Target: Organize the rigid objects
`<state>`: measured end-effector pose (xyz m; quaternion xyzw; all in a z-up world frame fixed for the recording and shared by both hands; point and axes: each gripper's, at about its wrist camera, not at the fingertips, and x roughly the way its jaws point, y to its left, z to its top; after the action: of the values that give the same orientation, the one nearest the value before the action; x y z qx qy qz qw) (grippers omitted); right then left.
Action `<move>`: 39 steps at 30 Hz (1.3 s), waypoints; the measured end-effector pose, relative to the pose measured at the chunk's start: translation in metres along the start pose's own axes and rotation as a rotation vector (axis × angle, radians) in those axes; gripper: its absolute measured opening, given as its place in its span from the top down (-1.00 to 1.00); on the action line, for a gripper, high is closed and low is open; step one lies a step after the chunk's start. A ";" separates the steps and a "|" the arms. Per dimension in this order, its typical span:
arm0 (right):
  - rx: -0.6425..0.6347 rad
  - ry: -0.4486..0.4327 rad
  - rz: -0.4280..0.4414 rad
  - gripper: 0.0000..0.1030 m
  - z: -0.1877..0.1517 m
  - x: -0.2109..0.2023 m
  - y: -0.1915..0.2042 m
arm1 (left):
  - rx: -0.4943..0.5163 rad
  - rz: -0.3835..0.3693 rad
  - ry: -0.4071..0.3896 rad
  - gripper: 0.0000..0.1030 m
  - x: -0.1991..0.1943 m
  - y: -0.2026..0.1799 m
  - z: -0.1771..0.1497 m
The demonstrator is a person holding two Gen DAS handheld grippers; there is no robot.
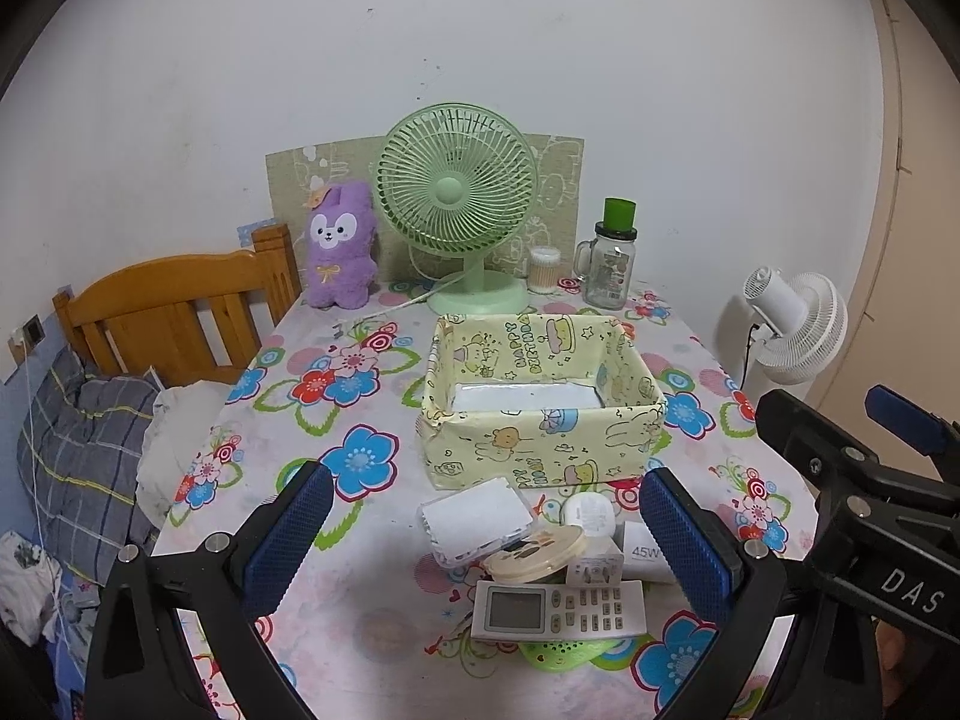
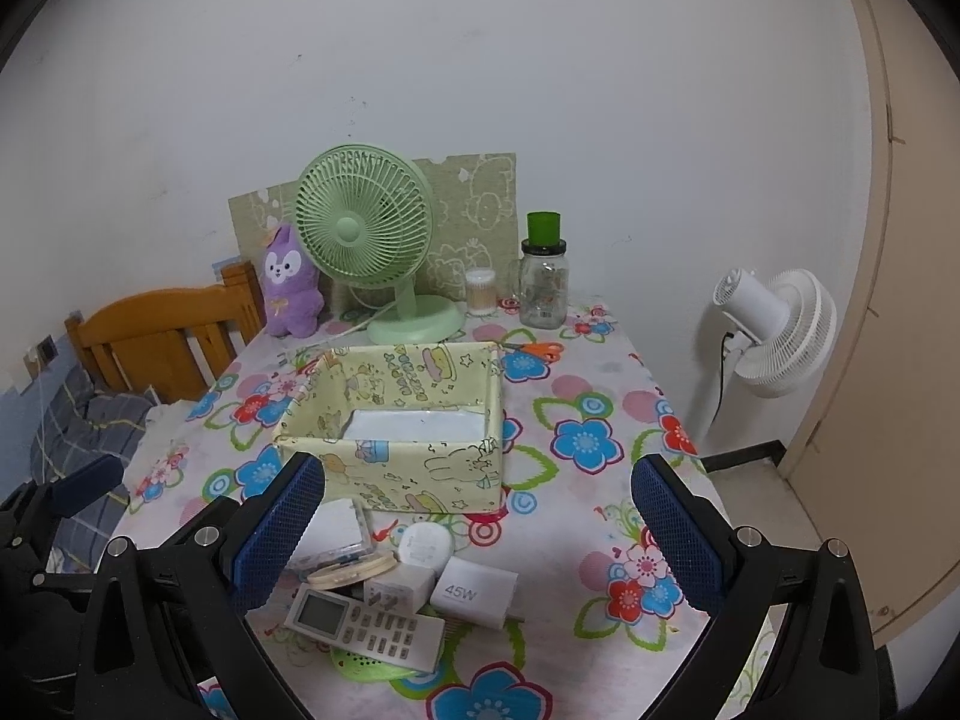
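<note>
Left gripper (image 1: pixel 486 534) and right gripper (image 2: pixel 477 516): both jaws spread wide, nothing held, hovering above the table (image 2: pixel 600 372). The remote control (image 2: pixel 366 624), 45W charger (image 2: pixel 474 591), round white puck (image 2: pixel 425 545) and clear case (image 1: pixel 477 519) lie clustered just in front of the yellow box (image 1: pixel 540 444), outside it
</note>
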<state>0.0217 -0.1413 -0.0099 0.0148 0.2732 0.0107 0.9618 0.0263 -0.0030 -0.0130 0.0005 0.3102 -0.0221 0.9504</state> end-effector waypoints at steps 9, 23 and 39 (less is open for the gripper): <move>-0.009 -0.003 0.007 -1.00 -0.003 -0.002 0.003 | -0.001 0.009 0.000 -1.00 -0.001 0.000 -0.001; -0.006 -0.015 0.014 -1.00 -0.006 -0.011 0.005 | -0.009 -0.012 -0.010 -1.00 -0.006 0.005 -0.007; -0.012 -0.019 0.003 -1.00 -0.004 -0.013 0.008 | 0.002 -0.011 -0.015 -1.00 -0.007 0.003 -0.006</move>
<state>0.0089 -0.1339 -0.0063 0.0097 0.2641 0.0137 0.9643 0.0174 0.0007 -0.0136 -0.0006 0.3032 -0.0274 0.9525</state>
